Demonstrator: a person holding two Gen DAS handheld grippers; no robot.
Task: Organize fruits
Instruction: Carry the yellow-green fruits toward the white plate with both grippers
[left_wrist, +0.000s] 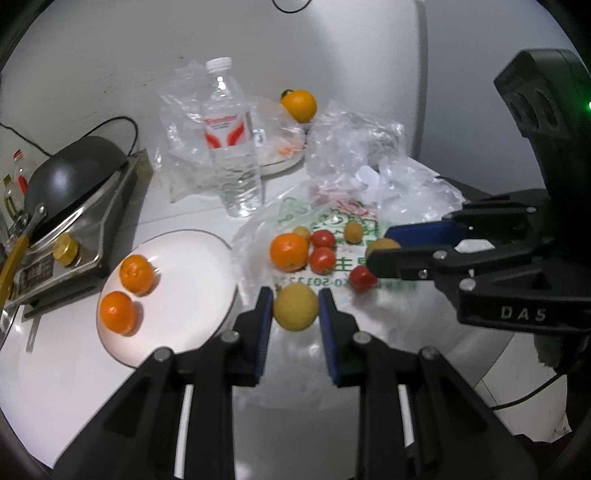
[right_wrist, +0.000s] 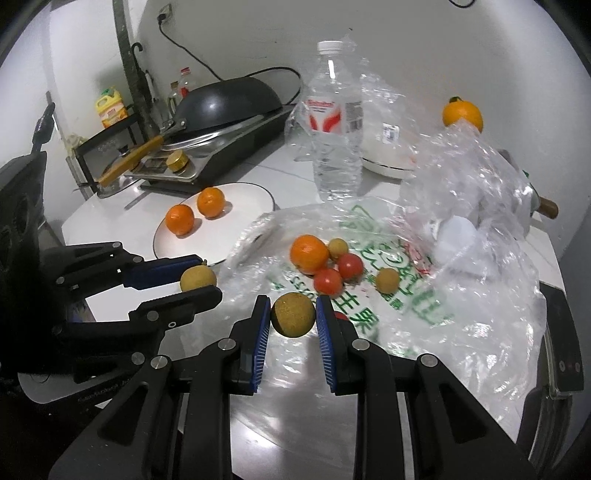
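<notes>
My left gripper (left_wrist: 295, 295) is shut on a small yellow-brown round fruit (left_wrist: 295, 310), held above the table beside the white plate (left_wrist: 192, 280). Two oranges (left_wrist: 136, 274) lie on that plate. My right gripper (right_wrist: 291, 301) is shut on a second brown round fruit (right_wrist: 293, 314) over the printed plastic bag (right_wrist: 388, 306). On the bag lie an orange (right_wrist: 309, 254), two tomatoes (right_wrist: 328, 281) and two more small brown fruits (right_wrist: 387, 280). Each gripper shows in the other's view: the right gripper (left_wrist: 382, 246) and the left gripper (right_wrist: 207, 276).
A water bottle (left_wrist: 232, 147) stands behind the bag. Crumpled clear bags (right_wrist: 480, 192) pile up at the right. A far plate (right_wrist: 388, 162) carries one orange (right_wrist: 462, 114). A dark wok (right_wrist: 229, 103) sits on a stove (left_wrist: 92, 229) at the left, close to the white plate.
</notes>
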